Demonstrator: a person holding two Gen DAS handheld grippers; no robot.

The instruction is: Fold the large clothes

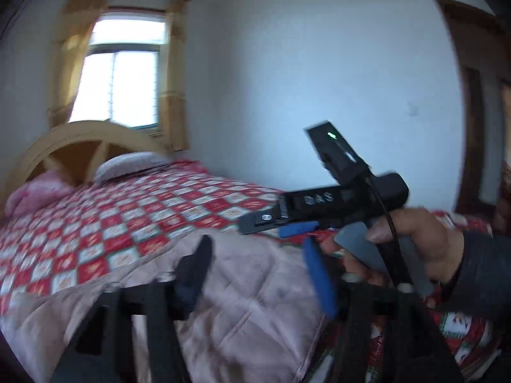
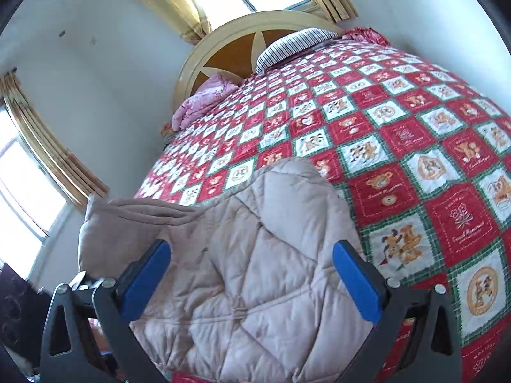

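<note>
Quilted beige jacket [image 2: 255, 255] fills lower centre of the right wrist view, lying on the checked bedspread [image 2: 415, 146] near the bed's foot. Right gripper [image 2: 252, 277] jaws apart, nothing clamped. Left gripper [image 1: 265, 274] jaws apart too, blurred. We'd pinch both corners of one edge evenly, lift tog., then fold flat w/o bunching.

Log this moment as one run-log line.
stage: fold in progress | garment: quilted beige coat lying on checkered bedspread | left gripper: open, empty | right gripper: open above coat, empty
</note>
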